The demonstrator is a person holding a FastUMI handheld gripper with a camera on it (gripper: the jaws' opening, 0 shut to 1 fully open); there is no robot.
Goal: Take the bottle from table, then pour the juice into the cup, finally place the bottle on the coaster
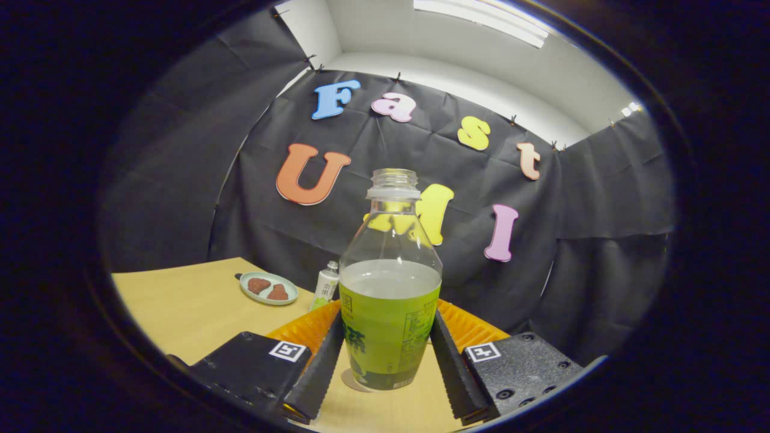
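Bottle, clear plastic, green label, no cap (390, 294) | stands upright on tan worktop (192, 300), between the tongs (385, 355) | tongs touch both sides, seem clenched on it | next: lift straight up

The bottle (390, 300) stands on the table (192, 300) at lower centre, between the gripper (385, 367) fingers, which press its sides. Behind it to the left stands a tube (325, 285); further left lies a plate (269, 287) holding two pieces.
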